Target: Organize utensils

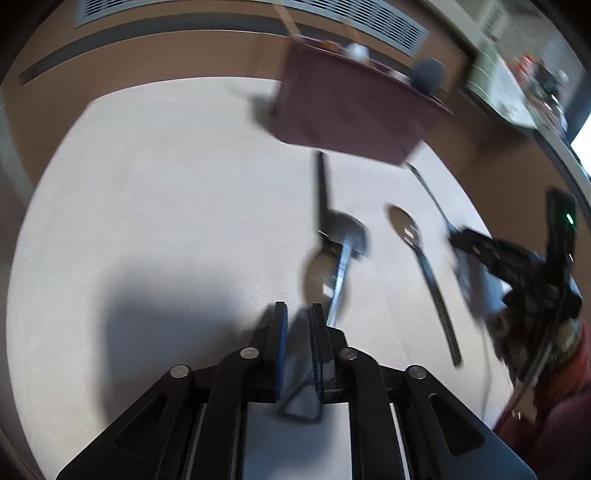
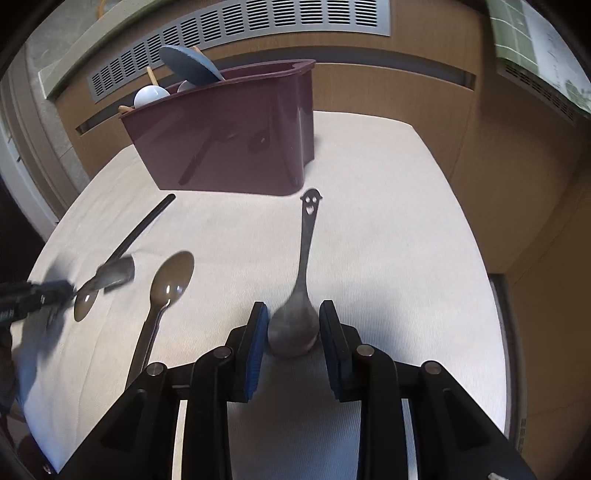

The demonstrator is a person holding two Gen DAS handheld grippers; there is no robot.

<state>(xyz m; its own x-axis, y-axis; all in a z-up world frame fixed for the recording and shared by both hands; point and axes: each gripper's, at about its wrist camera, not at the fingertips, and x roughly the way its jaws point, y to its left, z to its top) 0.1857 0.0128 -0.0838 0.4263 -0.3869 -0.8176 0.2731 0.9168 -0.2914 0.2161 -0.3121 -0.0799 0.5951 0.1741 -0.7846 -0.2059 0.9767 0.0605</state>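
A maroon utensil caddy [image 2: 236, 136] stands at the back of the white table and holds several utensils; it also shows blurred in the left wrist view [image 1: 343, 114]. My left gripper [image 1: 297, 317] is nearly shut on a peeler-like tool [image 1: 341, 236] with a silver head, held above a spoon [image 1: 317, 269] lying on the table. My right gripper [image 2: 293, 314] is open, its pads either side of the bowl of a smiley-handled spoon [image 2: 301, 295] lying on the table. A brown spoon [image 2: 170, 284] lies to the left of it. A black-handled utensil [image 2: 147, 225] lies further left.
The white table top [image 2: 388, 221] ends at a wooden wall with a vent grille [image 2: 236, 33] behind it. The right gripper shows at the right edge of the left wrist view [image 1: 517, 258]. The left gripper shows at the left edge of the right wrist view [image 2: 33, 295].
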